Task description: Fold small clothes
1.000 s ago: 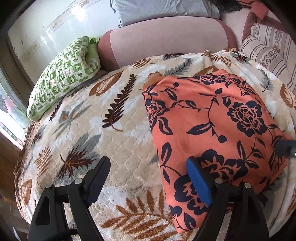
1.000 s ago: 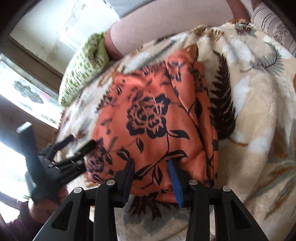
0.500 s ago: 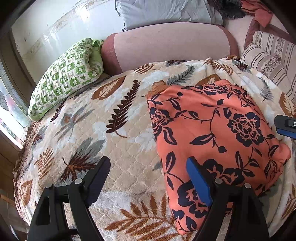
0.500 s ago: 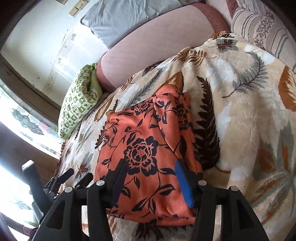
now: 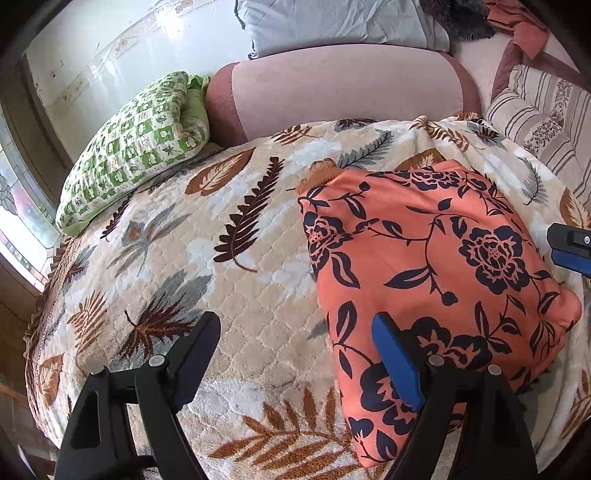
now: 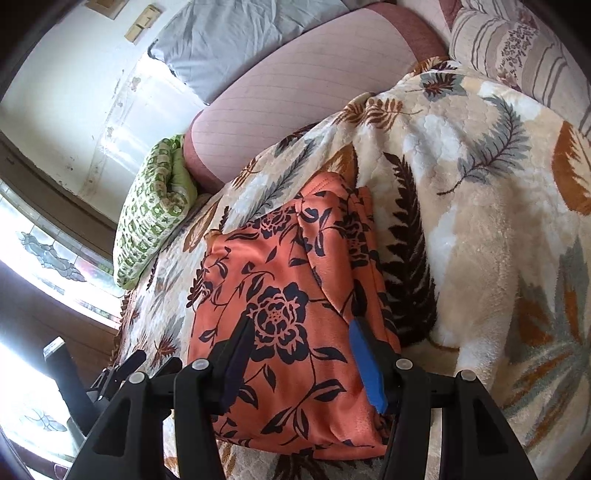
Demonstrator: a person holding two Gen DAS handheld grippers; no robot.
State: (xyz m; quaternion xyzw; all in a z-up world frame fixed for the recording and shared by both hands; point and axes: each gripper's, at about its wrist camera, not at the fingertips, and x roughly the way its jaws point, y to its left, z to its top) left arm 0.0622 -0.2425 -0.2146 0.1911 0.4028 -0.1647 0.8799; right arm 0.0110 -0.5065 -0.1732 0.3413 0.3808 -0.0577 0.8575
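Observation:
An orange garment with dark navy flowers [image 5: 424, 266] lies folded into a flat packet on the leaf-patterned blanket [image 5: 166, 258]. My left gripper [image 5: 295, 325] hangs wide open above the packet's left edge. One of its fingers is over bare blanket, the blue-padded one over the cloth. My right gripper [image 6: 301, 325] hovers open above the near half of the garment [image 6: 280, 288] with nothing pinched. Its tip shows at the right rim of the left wrist view as the right gripper [image 5: 570, 243]. The left gripper [image 6: 122, 369] appears at the lower left of the right wrist view.
A green patterned pillow [image 5: 136, 147] lies at the back left beside a pink bolster [image 5: 332, 92]. A grey pillow [image 5: 332, 22] sits behind it and a striped cushion [image 5: 543, 114] at the back right. The blanket drops off at the left by a window.
The right gripper's jaws have widened and it has drawn back and tilted away from the garment's near edge. The left gripper has hardly moved.

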